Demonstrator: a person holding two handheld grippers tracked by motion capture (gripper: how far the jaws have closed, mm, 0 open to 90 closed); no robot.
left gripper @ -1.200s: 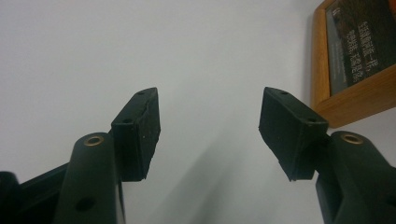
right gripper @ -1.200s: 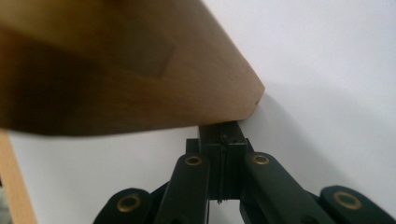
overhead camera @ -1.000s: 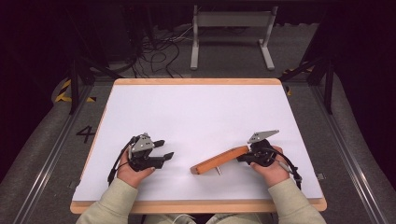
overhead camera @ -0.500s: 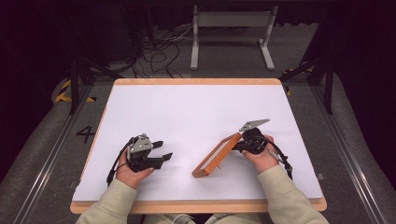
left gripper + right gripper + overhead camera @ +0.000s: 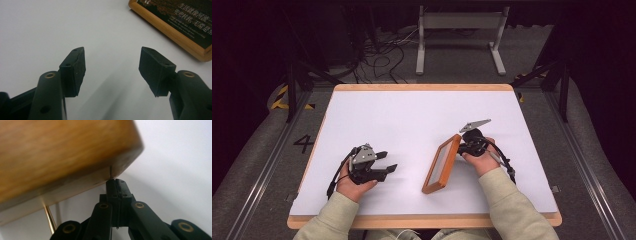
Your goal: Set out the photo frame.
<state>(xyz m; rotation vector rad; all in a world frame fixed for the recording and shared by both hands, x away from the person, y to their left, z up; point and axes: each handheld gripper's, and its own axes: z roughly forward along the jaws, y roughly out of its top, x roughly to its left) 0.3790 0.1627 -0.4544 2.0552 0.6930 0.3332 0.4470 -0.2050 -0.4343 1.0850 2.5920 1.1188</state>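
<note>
The picture frame (image 5: 441, 165) has an orange-brown wooden border with visible grain; its face, seen from the left gripper view, is dark, almost black, with rows of pale printed characters. A thin brass-coloured rod (image 5: 50, 218) shows beneath the frame's back. The desk (image 5: 412, 115) is plain white with a light wooden edge. Both grippers are matt black with small brass-coloured rivets: the left gripper (image 5: 384, 162) left of the frame, the right gripper (image 5: 462, 145) at its right side, each topped by a grey plate. The sleeves (image 5: 507, 200) are pale beige.
</note>
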